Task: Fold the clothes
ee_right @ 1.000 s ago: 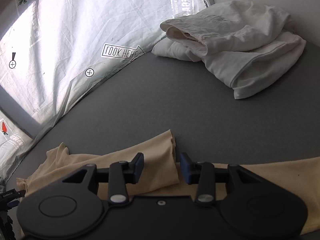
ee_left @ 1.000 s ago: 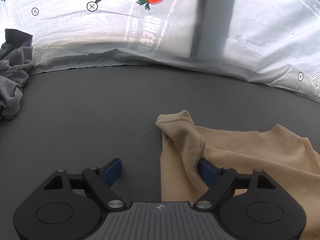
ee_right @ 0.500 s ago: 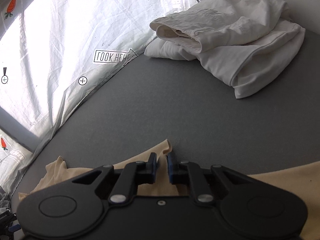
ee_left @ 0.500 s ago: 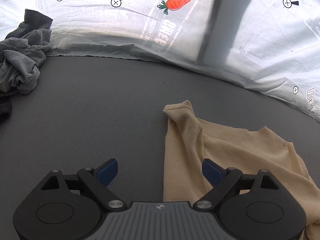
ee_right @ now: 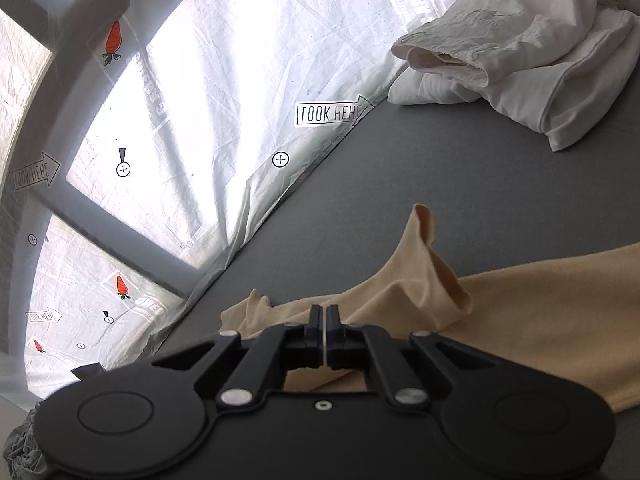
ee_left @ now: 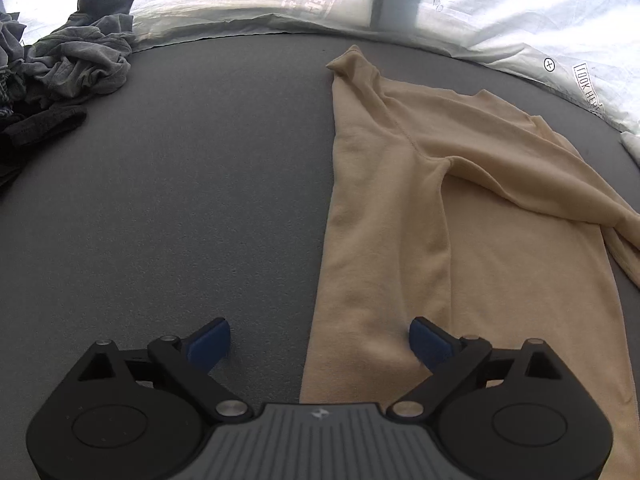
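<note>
Beige shirt point(ee_left: 460, 208), dark grey table point(ee_left: 180, 200), white clothes point(ee_right: 520, 60), grey clothes point(ee_left: 80, 60)

A staged recording setup rather than a home: ahead of both grippers, a white sheet point(ee_right: 224, 92) printed with carrots, crosshair marks and "LOOK HERE" arrows backs a grey mat point(ee_left: 180, 200) strewn with clothes point(ee_left: 76, 60).
</note>
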Action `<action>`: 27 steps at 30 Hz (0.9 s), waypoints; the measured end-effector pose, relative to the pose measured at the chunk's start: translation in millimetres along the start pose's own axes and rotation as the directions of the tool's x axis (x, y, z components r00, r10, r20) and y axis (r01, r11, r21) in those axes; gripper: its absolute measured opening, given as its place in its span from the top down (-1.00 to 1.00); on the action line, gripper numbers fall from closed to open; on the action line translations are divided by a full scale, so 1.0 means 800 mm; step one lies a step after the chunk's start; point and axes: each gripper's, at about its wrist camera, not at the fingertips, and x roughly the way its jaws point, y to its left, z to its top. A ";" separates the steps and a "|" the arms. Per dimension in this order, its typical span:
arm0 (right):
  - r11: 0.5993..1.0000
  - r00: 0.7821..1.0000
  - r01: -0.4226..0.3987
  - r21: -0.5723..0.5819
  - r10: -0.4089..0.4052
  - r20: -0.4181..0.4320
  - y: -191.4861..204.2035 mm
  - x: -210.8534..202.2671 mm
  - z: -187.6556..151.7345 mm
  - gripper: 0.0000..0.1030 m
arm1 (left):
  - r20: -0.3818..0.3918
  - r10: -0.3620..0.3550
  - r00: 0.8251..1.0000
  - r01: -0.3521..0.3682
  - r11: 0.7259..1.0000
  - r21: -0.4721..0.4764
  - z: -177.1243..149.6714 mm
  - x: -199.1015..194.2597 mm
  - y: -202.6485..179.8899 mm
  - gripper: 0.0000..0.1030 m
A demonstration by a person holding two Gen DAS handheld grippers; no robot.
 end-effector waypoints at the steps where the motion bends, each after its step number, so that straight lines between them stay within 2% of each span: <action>1: 1.000 0.999 -0.027 0.013 0.027 -0.017 0.004 -0.001 -0.009 0.98 | -0.009 -0.007 1.000 0.007 1.000 -0.009 -0.003 -0.003 0.000 -0.86; 4: 0.998 0.995 -0.067 -0.010 0.066 -0.074 0.021 -0.006 -0.037 0.99 | -0.013 -0.034 0.999 0.034 0.999 -0.025 -0.016 -0.016 0.005 -0.86; 7: 0.996 0.995 -0.026 -0.091 0.017 -0.096 0.030 -0.015 -0.054 0.97 | -0.016 -0.032 0.999 0.032 0.999 -0.017 -0.030 -0.028 0.009 -0.86; 10: 0.987 0.995 0.041 -0.156 -0.054 -0.084 0.030 -0.026 -0.060 0.77 | -0.047 -0.024 0.999 0.023 1.000 -0.011 -0.039 -0.027 0.011 -0.90; 11: 0.981 0.994 0.074 -0.178 -0.087 -0.068 0.028 -0.029 -0.058 0.59 | -0.068 -0.014 0.998 0.014 1.000 -0.008 -0.042 -0.024 0.011 -0.92; 12: 0.971 0.991 0.112 -0.210 -0.124 -0.048 0.027 -0.031 -0.055 0.43 | -0.068 -0.007 0.998 0.007 1.000 -0.002 -0.045 -0.024 0.011 -0.95; 14: 0.951 0.984 0.167 -0.262 -0.176 -0.012 0.023 -0.034 -0.046 0.34 | -0.073 0.004 0.997 -0.005 1.000 -0.012 -0.044 -0.022 0.010 -0.99; 17: 0.945 0.979 0.199 -0.261 -0.201 0.021 0.009 -0.037 -0.026 0.22 | -0.075 0.019 0.997 -0.022 0.999 -0.035 -0.043 -0.020 0.009 -1.00; 22: 0.941 0.969 0.248 -0.230 -0.243 0.048 -0.017 -0.023 0.016 0.15 | -0.075 0.038 0.996 -0.043 0.997 -0.068 -0.039 -0.016 0.008 -1.00; 27: 0.933 0.958 0.284 -0.221 -0.288 0.012 -0.044 0.021 0.048 0.11 | -0.079 0.050 0.996 -0.057 0.995 -0.084 -0.037 -0.015 0.006 -1.00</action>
